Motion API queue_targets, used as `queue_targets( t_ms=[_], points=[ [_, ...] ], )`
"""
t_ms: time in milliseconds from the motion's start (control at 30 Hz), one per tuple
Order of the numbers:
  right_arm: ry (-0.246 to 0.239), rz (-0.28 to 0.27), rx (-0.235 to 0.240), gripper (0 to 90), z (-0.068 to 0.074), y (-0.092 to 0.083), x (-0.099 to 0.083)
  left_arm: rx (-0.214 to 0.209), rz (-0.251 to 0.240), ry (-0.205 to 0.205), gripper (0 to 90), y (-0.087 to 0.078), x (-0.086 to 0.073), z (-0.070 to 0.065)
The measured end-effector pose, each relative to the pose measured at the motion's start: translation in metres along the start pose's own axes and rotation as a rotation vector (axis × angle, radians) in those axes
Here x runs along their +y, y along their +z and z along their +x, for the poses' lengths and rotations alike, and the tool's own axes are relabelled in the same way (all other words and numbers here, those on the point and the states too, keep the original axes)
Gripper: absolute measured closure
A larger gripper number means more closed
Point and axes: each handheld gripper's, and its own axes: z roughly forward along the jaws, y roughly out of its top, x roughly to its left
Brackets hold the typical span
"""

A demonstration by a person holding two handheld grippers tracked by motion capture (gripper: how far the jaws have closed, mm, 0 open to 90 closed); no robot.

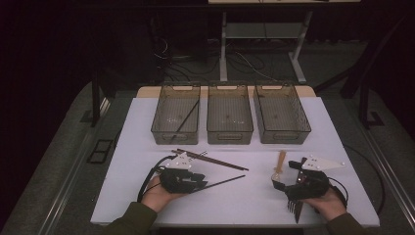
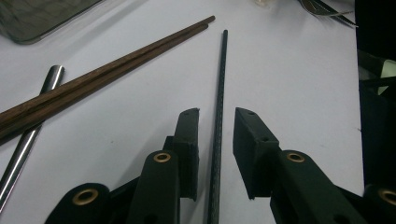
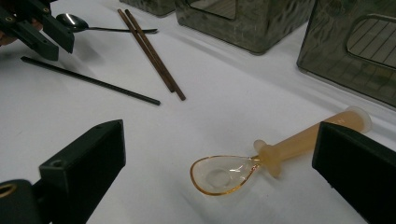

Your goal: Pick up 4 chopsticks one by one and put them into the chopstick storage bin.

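Observation:
A thin black chopstick (image 2: 219,93) lies on the white table (image 1: 244,200), running straight out between the jaws of my left gripper (image 2: 215,112). The pads (image 2: 189,140) stand close on either side of it with a slim gap, so that gripper is open. From above, my left gripper (image 1: 200,183) sits at the near left with the black chopstick (image 1: 222,182) pointing right. My right gripper (image 3: 219,135) is wide open, low over a translucent orange spoon (image 3: 224,175) lying between its jaws, untouched. Seen from above, my right gripper (image 1: 286,174) is at the near right beside the orange spoon (image 1: 280,164).
Two brown chopsticks (image 1: 210,160) lie side by side just beyond the left gripper, next to a metal spoon (image 2: 28,140). Three grey bins (image 1: 230,120) line the far side; the left bin holds a black stick. A fork (image 1: 295,208) lies by the right hand.

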Motion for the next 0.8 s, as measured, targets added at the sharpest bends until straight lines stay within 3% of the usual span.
queue_targets(
  t_ms=[267, 600, 800],
  points=[
    [0.0, 0.001, 0.001, 2.5, 0.0, 0.0, 0.0, -0.011, 0.041, 0.01, 75.8, 0.008, 0.0, -0.001],
    [0.001, 0.002, 0.001, 2.5, 0.001, 0.0, 0.0, 0.009, 0.108, 0.055, 77.6, 0.017, 0.0, -0.004],
    [0.002, 0.004, 0.002, 2.5, 0.001, 0.0, 0.0, 0.022, 0.117, 0.072, 79.5, 0.018, 0.0, -0.005]
  ],
)
